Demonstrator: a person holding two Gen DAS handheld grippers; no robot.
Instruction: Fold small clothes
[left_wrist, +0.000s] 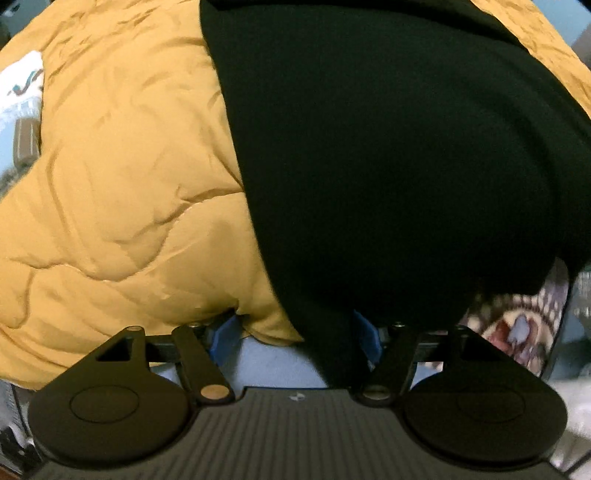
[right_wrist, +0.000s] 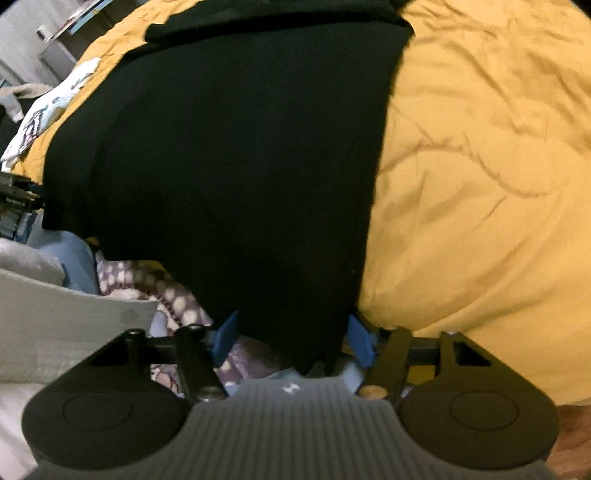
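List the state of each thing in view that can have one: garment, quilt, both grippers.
Black garment: spread flat on the quilt, near edge reaching between both grippers' jaws.
Yellow quilt: wrinkled, lying under the garment.
Left gripper: open, pads not pressing.
Right gripper: open, pads not pressing.

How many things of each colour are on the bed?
Black: 1, the black garment
Mustard yellow: 1, the quilted bedcover
White printed: 1, the small white cloth
Purple patterned: 1, the spotted fabric
Total: 4
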